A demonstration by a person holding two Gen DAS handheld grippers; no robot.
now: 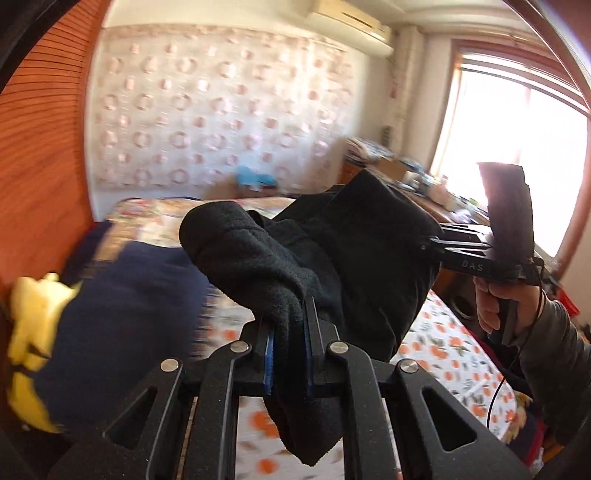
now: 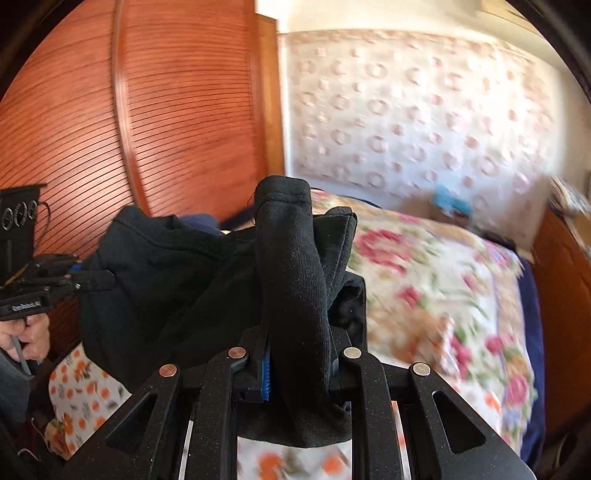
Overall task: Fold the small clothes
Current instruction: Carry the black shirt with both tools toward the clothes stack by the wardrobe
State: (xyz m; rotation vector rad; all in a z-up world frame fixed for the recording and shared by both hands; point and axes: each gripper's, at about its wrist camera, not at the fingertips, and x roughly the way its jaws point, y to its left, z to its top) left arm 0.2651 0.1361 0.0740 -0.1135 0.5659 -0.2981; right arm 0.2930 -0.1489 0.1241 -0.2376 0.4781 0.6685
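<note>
Left tongs [image 1: 290, 354] and right tongs [image 2: 295, 362] each pinch the black garment [image 1: 332, 258] above the bed [image 2: 424, 277] — bunched cloth (thick fleece) could slip out mid-fold.

I am in a home bedroom: a bed [image 2: 424, 280] with flowered covers, a wooden wardrobe [image 2: 166, 110], and a wall air conditioner [image 1: 351, 22].
</note>
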